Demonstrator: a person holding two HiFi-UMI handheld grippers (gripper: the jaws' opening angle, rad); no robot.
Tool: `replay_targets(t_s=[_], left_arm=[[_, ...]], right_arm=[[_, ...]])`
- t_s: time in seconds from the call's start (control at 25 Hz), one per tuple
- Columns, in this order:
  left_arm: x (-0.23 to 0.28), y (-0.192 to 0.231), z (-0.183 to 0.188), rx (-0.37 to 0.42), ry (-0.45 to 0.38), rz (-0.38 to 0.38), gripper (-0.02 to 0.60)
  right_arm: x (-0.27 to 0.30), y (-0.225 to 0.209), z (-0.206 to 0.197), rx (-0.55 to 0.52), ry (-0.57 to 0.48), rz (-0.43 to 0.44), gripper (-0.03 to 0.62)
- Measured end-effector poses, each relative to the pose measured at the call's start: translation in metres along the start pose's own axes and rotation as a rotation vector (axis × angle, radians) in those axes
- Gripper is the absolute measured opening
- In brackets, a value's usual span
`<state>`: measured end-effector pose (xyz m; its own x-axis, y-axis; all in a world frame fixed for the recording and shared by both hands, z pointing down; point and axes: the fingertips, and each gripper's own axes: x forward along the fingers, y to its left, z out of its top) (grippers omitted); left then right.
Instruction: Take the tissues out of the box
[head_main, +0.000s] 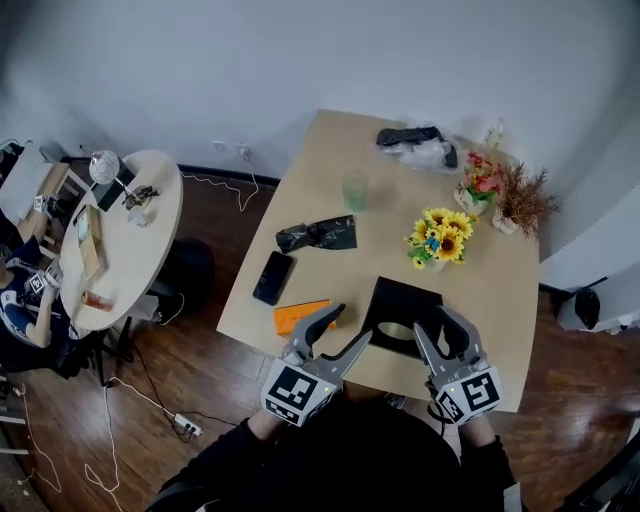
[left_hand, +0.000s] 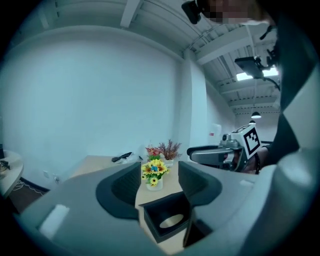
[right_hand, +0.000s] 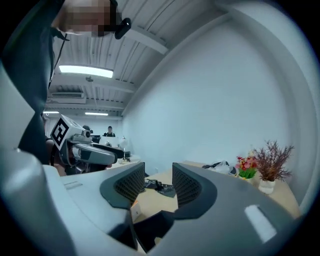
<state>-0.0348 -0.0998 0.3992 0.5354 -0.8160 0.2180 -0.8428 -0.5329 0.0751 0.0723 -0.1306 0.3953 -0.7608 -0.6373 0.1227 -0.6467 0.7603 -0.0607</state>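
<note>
A black tissue box (head_main: 405, 300) lies near the front edge of the wooden table (head_main: 310, 150). Something pale shows in its oval opening (head_main: 397, 331). My left gripper (head_main: 352, 325) hovers just left of the box, its jaws apart with nothing between them. My right gripper (head_main: 433, 322) hangs over the box's right front part, also open and empty. In the left gripper view the box (left_hand: 167, 212) lies below the left gripper (left_hand: 159, 182), and the sunflowers (left_hand: 154, 171) show through the gap. In the right gripper view the right gripper (right_hand: 159, 186) stands narrowly open over the dark box (right_hand: 150, 227).
An orange flat packet (head_main: 298, 316), a black phone (head_main: 272, 277) and a crumpled black bag (head_main: 317, 233) lie left of the box. Behind stand a green cup (head_main: 355, 190), sunflowers (head_main: 440, 235), two flower pots (head_main: 480, 182) and a plastic bag (head_main: 420, 148). A round table (head_main: 120, 235) stands at left.
</note>
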Motion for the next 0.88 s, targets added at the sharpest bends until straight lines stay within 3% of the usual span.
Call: replay_targets(t_s=[0.36, 0.88], left_arm=[[0.0, -0.04, 0.081, 0.014, -0.223, -0.076, 0.188], [0.017, -0.057, 0.085, 0.017, -0.232, -0.153, 0.167]], right_arm=[[-0.06, -0.03, 0.06, -0.003, -0.181, -0.198, 0.111], [-0.097, -0.049, 0.087, -0.075, -0.265, -0.359, 0.001]])
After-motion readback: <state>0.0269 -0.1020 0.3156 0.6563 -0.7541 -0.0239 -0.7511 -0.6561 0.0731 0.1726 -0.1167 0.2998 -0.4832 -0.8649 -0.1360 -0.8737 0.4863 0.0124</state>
